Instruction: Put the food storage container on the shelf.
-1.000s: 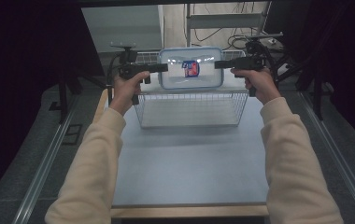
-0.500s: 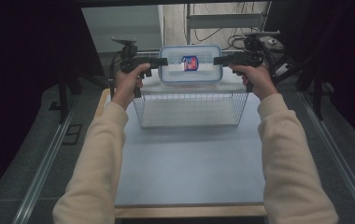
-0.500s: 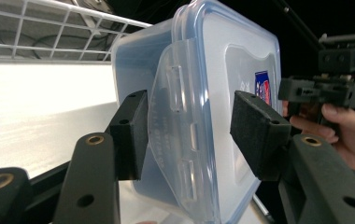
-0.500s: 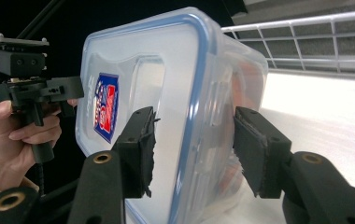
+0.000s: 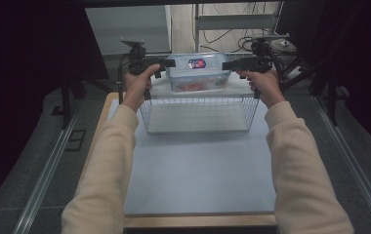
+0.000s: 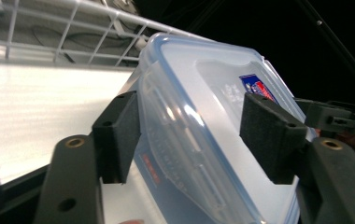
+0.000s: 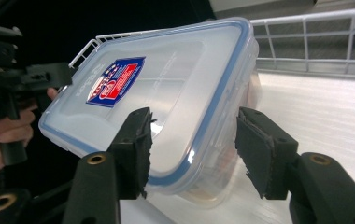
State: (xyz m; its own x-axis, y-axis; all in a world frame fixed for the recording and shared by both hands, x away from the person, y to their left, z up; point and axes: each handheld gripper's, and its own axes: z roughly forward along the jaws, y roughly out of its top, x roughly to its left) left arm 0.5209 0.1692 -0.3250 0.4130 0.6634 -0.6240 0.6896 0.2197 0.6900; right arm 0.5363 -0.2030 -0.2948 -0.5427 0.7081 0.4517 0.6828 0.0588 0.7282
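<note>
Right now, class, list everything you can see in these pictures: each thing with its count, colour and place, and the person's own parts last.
Food container: one, clear with blue-edged lid and a red-and-blue sticker, at the table's far end, beyond the basket.
Wire basket: one, white, on the table, nearer than the container.
Table: one, pale top with wooden edge.
Left gripper: one, black, jaws just opening, pads astride the container's end.
Right gripper: one, black, jaws just opening around the other end.
Sleeves: two, cream.

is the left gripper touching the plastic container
Apart. In the left gripper view the left gripper, jaws just opened, straddles the container with gaps at both pads.
</note>
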